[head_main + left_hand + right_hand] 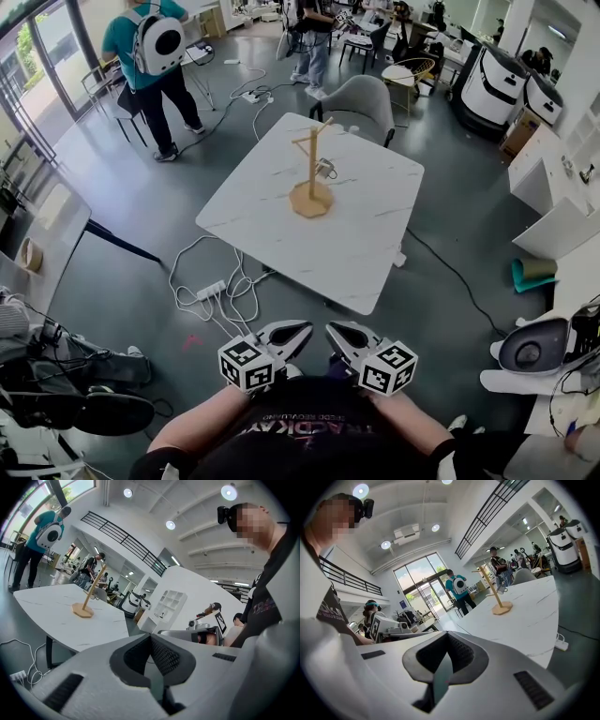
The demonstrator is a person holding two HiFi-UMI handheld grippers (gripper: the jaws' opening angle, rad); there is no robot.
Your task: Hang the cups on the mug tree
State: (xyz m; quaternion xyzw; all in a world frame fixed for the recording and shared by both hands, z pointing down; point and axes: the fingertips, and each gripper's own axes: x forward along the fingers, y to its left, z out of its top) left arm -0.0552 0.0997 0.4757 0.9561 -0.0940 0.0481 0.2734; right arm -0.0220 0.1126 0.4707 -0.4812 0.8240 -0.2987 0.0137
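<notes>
A wooden mug tree (312,178) stands upright near the middle of the white marble table (366,253). One small cup (325,170) hangs on a peg at its right side. Both grippers are held close to my body, short of the table's near corner and well away from the tree. My left gripper (298,331) has its jaws together with nothing in them. My right gripper (336,332) is the same, tip to tip with the left. The left gripper view shows its gripper (151,637) and the tree (88,597) far off. The right gripper view shows its gripper (447,637), the tree (495,592) and the cup (502,589).
A grey chair (361,103) stands at the table's far side. A power strip (210,290) and white cables lie on the floor by the near left edge. A person with a backpack (155,56) stands at the back left. White machines (492,84) stand at the back right.
</notes>
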